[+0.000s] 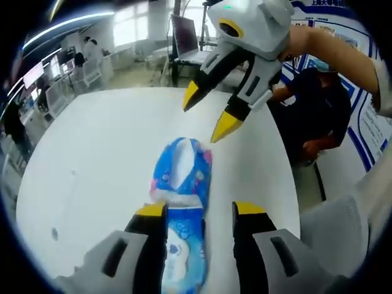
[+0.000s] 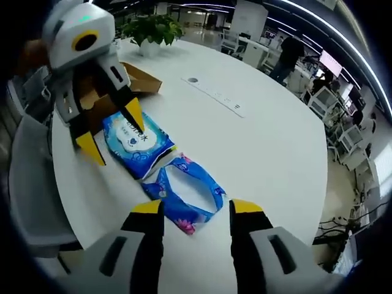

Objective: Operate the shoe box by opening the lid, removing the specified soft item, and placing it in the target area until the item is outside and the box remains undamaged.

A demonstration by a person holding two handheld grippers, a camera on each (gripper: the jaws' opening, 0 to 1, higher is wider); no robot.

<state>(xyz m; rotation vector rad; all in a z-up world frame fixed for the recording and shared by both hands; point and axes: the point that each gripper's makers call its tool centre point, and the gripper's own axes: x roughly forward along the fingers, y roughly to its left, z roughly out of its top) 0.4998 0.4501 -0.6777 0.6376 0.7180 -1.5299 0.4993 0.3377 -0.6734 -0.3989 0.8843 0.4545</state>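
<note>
White worktop (image 1: 92, 153) fills both views, an office behind it. In the left gripper view the left gripper (image 1: 202, 211) has released jaws astride the near end of the blue wipes pack (image 1: 184, 202), whose long axis runs up the frame toward the right gripper (image 1: 211, 116), also spread and holding nothing. The left looks nearer for a grasp. Farther off, at the upper left of the right gripper view, lies the cardboard shoe box (image 2: 138, 79).

Blue wipes pack (image 2: 138, 144) flat on white table (image 2: 269, 147); brown box (image 2: 131, 79) behind — open.
</note>
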